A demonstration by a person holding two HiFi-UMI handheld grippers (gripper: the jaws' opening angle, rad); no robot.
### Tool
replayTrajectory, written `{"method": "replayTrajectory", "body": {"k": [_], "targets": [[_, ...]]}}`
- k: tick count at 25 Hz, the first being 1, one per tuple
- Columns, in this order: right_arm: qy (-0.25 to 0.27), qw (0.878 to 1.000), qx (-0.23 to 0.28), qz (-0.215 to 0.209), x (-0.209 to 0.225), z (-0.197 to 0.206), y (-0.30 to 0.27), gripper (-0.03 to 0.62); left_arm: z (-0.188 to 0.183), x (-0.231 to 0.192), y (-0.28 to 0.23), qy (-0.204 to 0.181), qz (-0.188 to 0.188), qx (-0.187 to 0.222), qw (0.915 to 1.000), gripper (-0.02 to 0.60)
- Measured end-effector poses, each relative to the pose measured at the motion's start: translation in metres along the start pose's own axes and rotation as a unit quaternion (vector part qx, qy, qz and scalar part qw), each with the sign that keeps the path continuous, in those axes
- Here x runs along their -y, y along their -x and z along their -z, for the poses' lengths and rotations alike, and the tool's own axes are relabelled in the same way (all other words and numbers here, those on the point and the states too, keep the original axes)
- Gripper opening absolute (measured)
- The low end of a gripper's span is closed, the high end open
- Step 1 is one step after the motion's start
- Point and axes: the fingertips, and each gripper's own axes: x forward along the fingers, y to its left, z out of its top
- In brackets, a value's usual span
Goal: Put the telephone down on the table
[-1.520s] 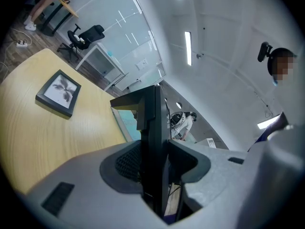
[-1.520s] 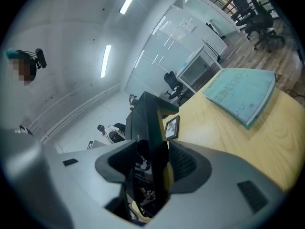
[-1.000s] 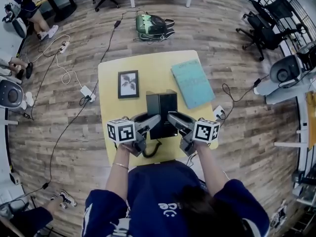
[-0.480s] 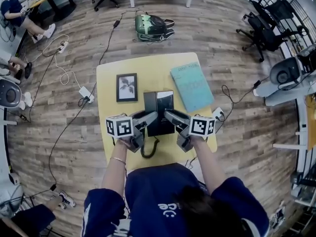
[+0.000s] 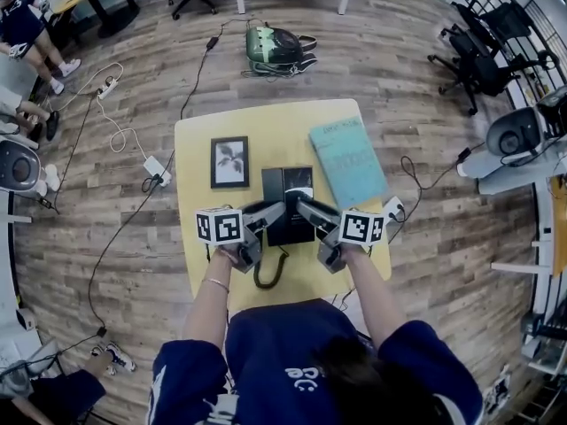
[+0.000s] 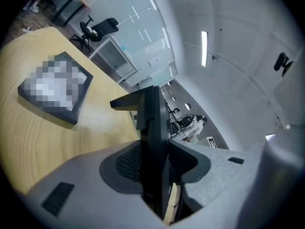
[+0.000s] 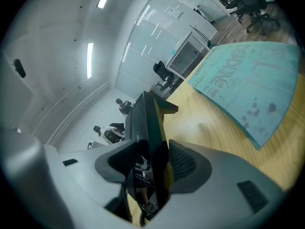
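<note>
The person stands at the near edge of a yellow table [image 5: 266,122] with a gripper in each hand, and both grippers have hold of the black telephone [image 5: 288,193] from either side. The left gripper [image 5: 273,212] is clamped on the telephone's left edge. In the left gripper view its jaws are closed part way onto the thin black body, with the ribbed pads [image 6: 127,163] pressed against it. The right gripper [image 5: 310,211] does the same on the right edge, its jaws about half open and tight on the casing.

The telephone sits over the middle of the table, a little toward the person. It is between a small framed picture [image 5: 229,162] lying flat to its left and a teal book [image 5: 347,160] lying flat to its right, and it touches neither. From here I cannot tell whether its underside rests on the tabletop or hangs just above it. Its coiled cord [image 5: 268,271] loops down onto the table between the two forearms.

The person's hands grip the handles just behind the marker cubes. On the wooden floor beyond the far edge of the table lies a green backpack [image 5: 276,47].
</note>
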Motion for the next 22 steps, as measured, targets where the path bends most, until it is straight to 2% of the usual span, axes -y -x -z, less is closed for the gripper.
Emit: {"method": "replayTrajectory", "body": {"k": [22], "targets": [[-0.019,0.999,-0.010,0.028,0.041,0.012,-0.009,0.219,0.016,-0.030,-0.020,0.030,-0.012,-0.005,0.9995,0.176]]}}
